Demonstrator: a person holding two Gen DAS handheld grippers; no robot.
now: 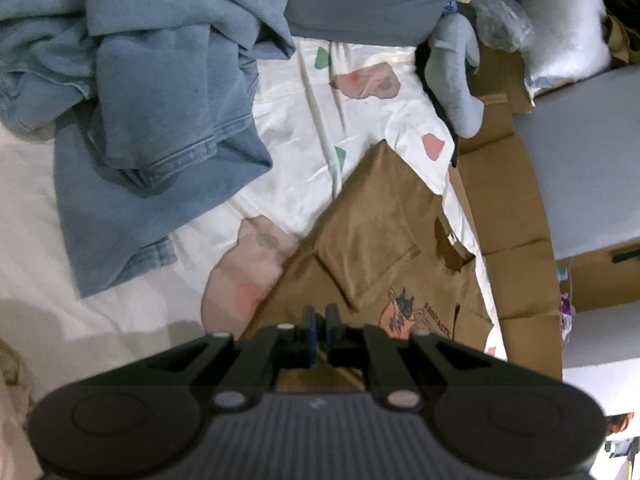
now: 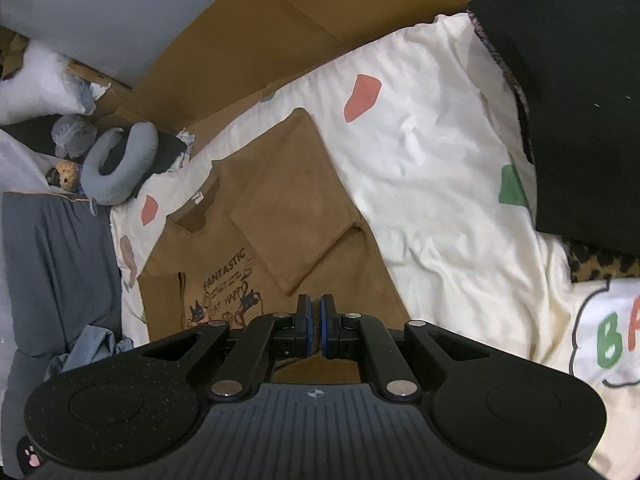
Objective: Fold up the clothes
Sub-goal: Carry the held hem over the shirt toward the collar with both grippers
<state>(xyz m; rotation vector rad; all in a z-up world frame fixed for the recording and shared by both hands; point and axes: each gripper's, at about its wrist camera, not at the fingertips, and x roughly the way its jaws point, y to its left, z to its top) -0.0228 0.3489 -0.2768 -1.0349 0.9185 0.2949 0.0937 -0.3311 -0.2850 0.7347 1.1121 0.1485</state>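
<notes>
A brown T-shirt point(image 1: 380, 240) point(image 2: 280, 208) lies flat on a white bedsheet point(image 1: 312, 128) point(image 2: 420, 160) printed with coloured shapes. One sleeve is folded in over its body. A cat print with the word FANTASTIC point(image 1: 404, 312) point(image 2: 228, 280) faces up. My left gripper point(image 1: 320, 316) sits at the shirt's near edge, its jaws pressed together with the brown cloth running under them. My right gripper point(image 2: 316, 308) is shut at another part of the near edge, and brown cloth shows between its pads.
A crumpled blue denim garment point(image 1: 152, 120) lies on the sheet beyond the shirt. A grey neck pillow point(image 1: 452, 76) point(image 2: 120, 164) and flattened cardboard point(image 1: 504, 200) point(image 2: 280, 32) border the bed. A black cloth point(image 2: 580, 100) lies at the right, a grey-blue pillow point(image 2: 52, 256) at the left.
</notes>
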